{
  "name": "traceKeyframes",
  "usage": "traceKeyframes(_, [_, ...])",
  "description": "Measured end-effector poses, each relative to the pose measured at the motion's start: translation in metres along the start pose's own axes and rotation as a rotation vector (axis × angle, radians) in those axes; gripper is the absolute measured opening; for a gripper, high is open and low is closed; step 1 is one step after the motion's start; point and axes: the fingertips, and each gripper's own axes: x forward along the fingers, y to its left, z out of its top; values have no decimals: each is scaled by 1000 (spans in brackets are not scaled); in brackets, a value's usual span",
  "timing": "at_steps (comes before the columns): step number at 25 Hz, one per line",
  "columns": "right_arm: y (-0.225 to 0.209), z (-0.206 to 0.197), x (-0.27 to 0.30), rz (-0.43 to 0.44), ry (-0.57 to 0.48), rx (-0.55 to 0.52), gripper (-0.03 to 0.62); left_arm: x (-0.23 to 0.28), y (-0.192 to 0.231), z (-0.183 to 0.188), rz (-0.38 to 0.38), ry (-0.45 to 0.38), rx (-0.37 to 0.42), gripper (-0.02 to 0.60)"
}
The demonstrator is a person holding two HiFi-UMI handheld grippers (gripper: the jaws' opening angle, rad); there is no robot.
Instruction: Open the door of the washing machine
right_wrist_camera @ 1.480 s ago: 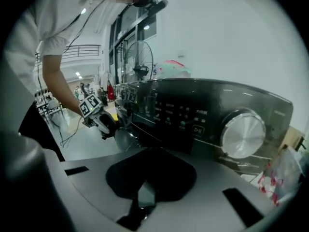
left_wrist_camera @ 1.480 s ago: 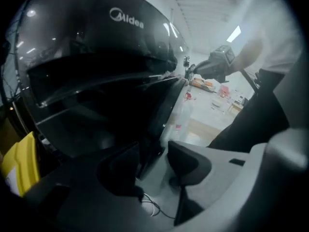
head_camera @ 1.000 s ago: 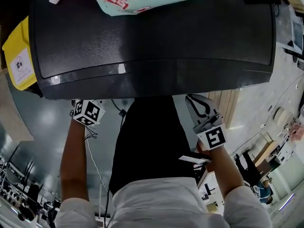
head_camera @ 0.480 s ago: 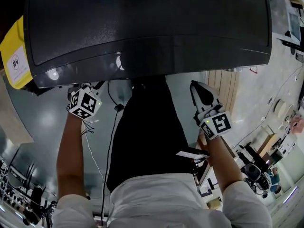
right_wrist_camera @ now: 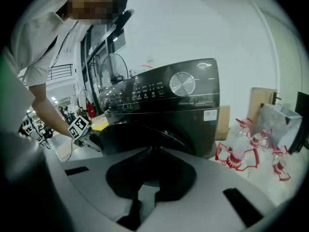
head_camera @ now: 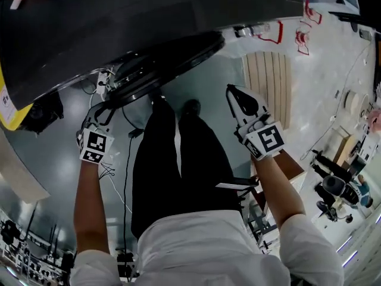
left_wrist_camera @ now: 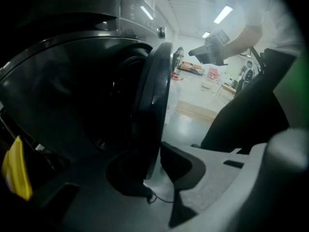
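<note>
**Black washer door swings partway open in the left gripper's hold**

Black and glossy, the washing machine [head_camera: 119, 22] fills the head view from 10 to 1 o'clock. Its round door [head_camera: 169, 61] stands off the front and shows as a dark disc seen edge-on, at about 11 o'clock from the middle of the picture. At 9 o'clock the left gripper [left_wrist_camera: 152, 151] reaches up to the door's free edge. In the left gripper view the rim runs between its two jaws. They have just been closing and now stand narrowly apart, pinching that rim.

The right gripper [head_camera: 234, 97] hangs at 2 o'clock, well apart from the machine. Its fingers meet at the tips and hold nothing.

The task looks well under way: the latch is free and the door is partly swung out. What is left is to carry it on to fully open and let go.

A second ago the door was not in sight below the machine's front edge, and the left gripper was tucked in under that edge. The door has since come out into view, with the left gripper at its edge.
</note>
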Motion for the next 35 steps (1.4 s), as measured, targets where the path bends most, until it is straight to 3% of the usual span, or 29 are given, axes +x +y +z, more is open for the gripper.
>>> traceKeyframes(6, [-11,-39,-80,-74,-56,49,35,2,-92,-5,29,55,-164,86])
traceKeyframes(11, [-32,-80,-162,-132,-127,127,35,14,-182,1,42,49,-270,87])
traceKeyframes(17, [-33,-96,-267,-203,-204,93,35,31,-289,30,13,41,-409,99])
traceKeyframes(24, [-50,-145,-340,-311,-273,246,35,86,-389,85,-31,-5,-514,118])
traceKeyframes(30, [-40,-175,-380,-376,-297,309,35,129,-452,144,-39,-71,-622,129])
traceKeyframes(35, [-36,-199,-401,-436,-301,338,35,172,-487,203,-131,-108,-673,130])
